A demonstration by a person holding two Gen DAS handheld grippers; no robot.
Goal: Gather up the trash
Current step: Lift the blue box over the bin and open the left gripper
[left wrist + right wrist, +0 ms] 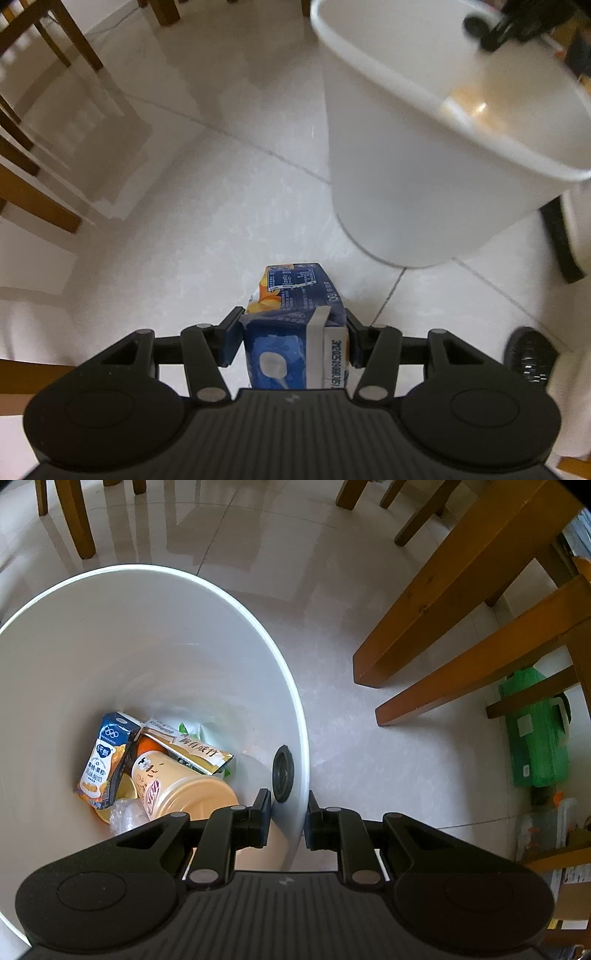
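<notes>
A blue drink carton [295, 295] with an orange picture is clamped between the fingers of my left gripper [291, 325], above the tiled floor. The white trash bin [399, 166] stands just ahead and to the right, its opening tilted toward me. In the right wrist view my right gripper [288, 808] is shut on the rim of the bin [295, 686], one finger inside and one outside. Inside lie another blue carton [105, 760], a beige cup [181, 790], a snack packet [199, 751] and some clear wrap [123, 814].
Wooden chair and table legs [55, 48] stand to the left of the bin, and more wooden legs [461, 590] to its right. A green bag [535, 731] sits under the furniture at the far right. A dark round object [532, 358] lies low right.
</notes>
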